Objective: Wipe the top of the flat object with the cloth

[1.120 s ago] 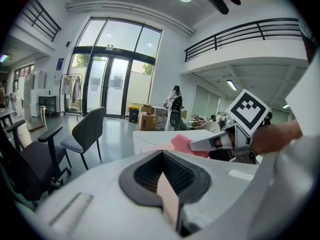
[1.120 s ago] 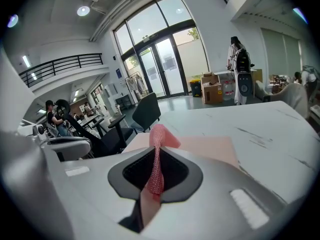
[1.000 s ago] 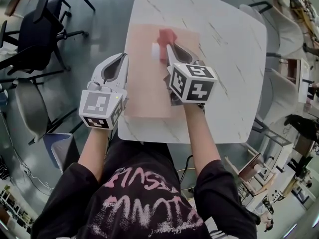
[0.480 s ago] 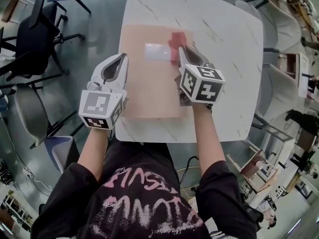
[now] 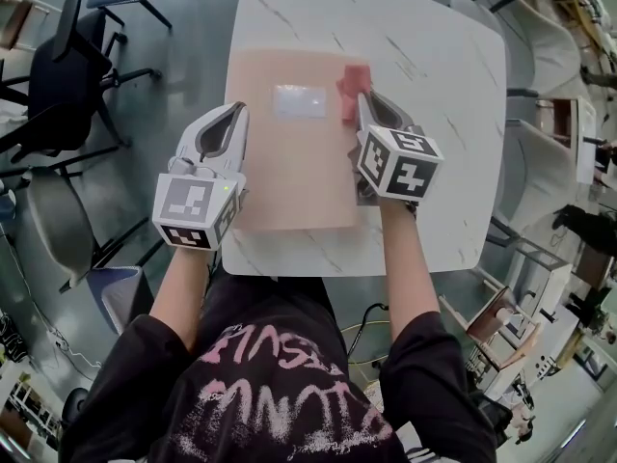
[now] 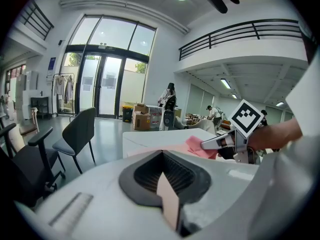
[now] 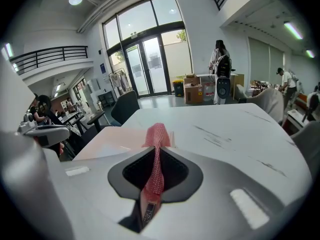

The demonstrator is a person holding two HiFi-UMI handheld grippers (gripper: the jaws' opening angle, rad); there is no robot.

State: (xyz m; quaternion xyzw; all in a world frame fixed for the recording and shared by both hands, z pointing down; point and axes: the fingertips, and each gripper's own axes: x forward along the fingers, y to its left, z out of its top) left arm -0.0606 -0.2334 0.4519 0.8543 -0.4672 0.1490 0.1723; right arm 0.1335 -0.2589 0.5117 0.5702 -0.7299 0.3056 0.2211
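My right gripper (image 5: 370, 106) is clenched on the red cloth (image 5: 352, 80), which lies just past my fingertips on the far right edge of the flat object (image 5: 289, 172). My left gripper (image 5: 229, 123) pinches that object's left edge between its jaws. I judge the wiping is under way, with the part nearer me left to do.

The left arm (image 5: 183, 292) and right arm (image 5: 405, 268) reach forward side by side. The left gripper (image 5: 234, 110) has its jaws closed on the flat object's (image 5: 289, 172) thin edge. To its right, the right gripper (image 5: 365, 99) pinches the cloth (image 5: 352, 82) between closed jaws.
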